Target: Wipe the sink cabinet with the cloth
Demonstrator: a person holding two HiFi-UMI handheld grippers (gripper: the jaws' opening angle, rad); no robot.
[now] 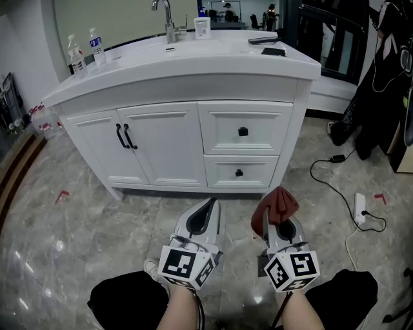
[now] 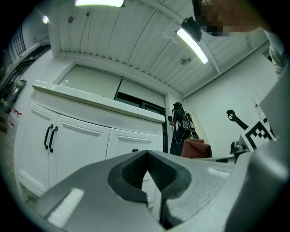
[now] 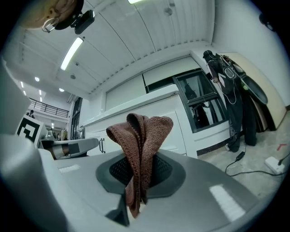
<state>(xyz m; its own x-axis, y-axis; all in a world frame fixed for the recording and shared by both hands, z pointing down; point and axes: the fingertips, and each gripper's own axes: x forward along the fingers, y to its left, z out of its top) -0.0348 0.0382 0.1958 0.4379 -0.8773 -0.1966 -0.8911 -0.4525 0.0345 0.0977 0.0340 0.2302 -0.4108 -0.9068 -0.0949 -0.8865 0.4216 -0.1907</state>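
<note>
Your cloth (image 3: 142, 136) is a reddish-brown coarse knit, folded into a bunch. It's clamped in your right gripper (image 1: 276, 218); the bunch stands up above the jaws and a tail hangs below the ribbed dark pads. It's not touching the cabinet.

Your left gripper (image 1: 210, 206) has its jaws together with nothing between them. The bodies are smooth grey plastic, with a marker cube at the rear of each.

The sink cabinet (image 1: 187, 138) is matte white with panelled fronts: two doors on the left with slim black handles (image 1: 126, 136), two drawers on the right, each with a small black knob (image 1: 242, 131). The top is smooth white and carries a chrome faucet (image 1: 166, 19), two clear bottles (image 1: 86, 51) at the left end, a white box (image 1: 202, 27) and a flat dark item (image 1: 273, 51).

The floor (image 1: 77, 238) is glossy grey marble-pattern tile. A white power strip (image 1: 360, 208) and black cable lie to the right, with dark clothing (image 1: 381, 71) hanging beyond.

Your forearms are bare. Both grippers are held low, side by side above your knees, pointing at the drawers and well apart from the cabinet.
</note>
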